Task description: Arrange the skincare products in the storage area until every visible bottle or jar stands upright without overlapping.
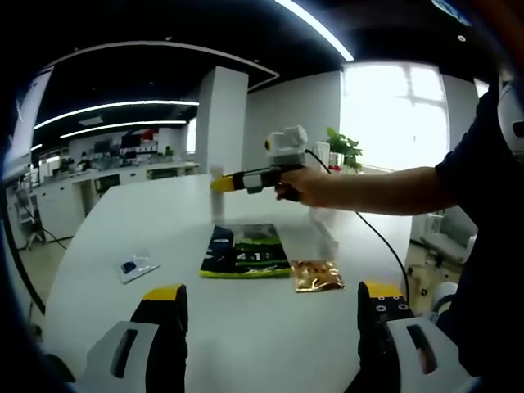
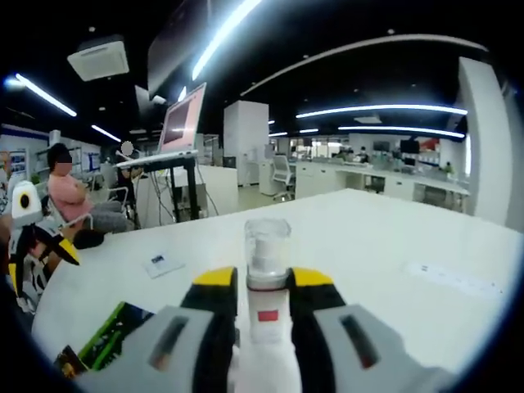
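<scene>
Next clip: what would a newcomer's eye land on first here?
The right gripper, shut on a clear-capped white bottle and held above the white table. In the left gripper view the same gripper reaches out over a dark green packet and a small gold sachet, while the left gripper waits open.

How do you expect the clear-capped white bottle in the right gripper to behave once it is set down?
The bottle looks tall and narrow, so it may tip easily. Its smooth plastic could slip between the right gripper fingers. It seems rigid and light.
</scene>
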`<move>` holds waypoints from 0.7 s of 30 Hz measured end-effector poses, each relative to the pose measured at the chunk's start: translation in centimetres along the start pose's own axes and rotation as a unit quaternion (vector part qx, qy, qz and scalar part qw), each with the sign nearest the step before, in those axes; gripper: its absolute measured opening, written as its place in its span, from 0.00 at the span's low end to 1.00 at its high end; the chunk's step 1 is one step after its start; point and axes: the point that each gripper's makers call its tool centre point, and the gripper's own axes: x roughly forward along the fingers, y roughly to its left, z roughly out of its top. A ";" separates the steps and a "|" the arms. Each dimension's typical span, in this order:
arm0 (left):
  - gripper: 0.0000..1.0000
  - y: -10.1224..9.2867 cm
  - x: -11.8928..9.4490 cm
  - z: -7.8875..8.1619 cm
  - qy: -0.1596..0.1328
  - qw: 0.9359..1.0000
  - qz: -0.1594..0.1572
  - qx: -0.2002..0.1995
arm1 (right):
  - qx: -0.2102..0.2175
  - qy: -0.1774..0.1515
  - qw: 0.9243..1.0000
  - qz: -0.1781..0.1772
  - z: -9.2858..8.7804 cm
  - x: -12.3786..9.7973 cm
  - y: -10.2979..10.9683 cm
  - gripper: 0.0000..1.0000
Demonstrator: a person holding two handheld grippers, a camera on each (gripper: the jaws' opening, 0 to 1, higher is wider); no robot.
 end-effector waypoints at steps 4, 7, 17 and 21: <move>0.86 0.0 -0.1 0.2 -0.003 1.000 -0.002 0.002 | -0.001 0.002 1.000 -0.003 -0.2 0.0 0.0 0.23; 0.86 0.1 -0.1 0.3 -0.008 1.000 -0.002 0.002 | 0.002 0.004 1.000 -0.004 -0.5 0.1 0.0 0.23; 0.86 0.3 -0.2 0.0 -0.004 1.000 0.001 -0.002 | 0.004 0.013 1.000 -0.017 -1.1 0.4 -0.2 0.27; 0.86 0.4 -0.1 -0.1 -0.003 1.000 0.001 -0.004 | 0.004 0.017 1.000 -0.018 -1.5 0.5 0.0 0.30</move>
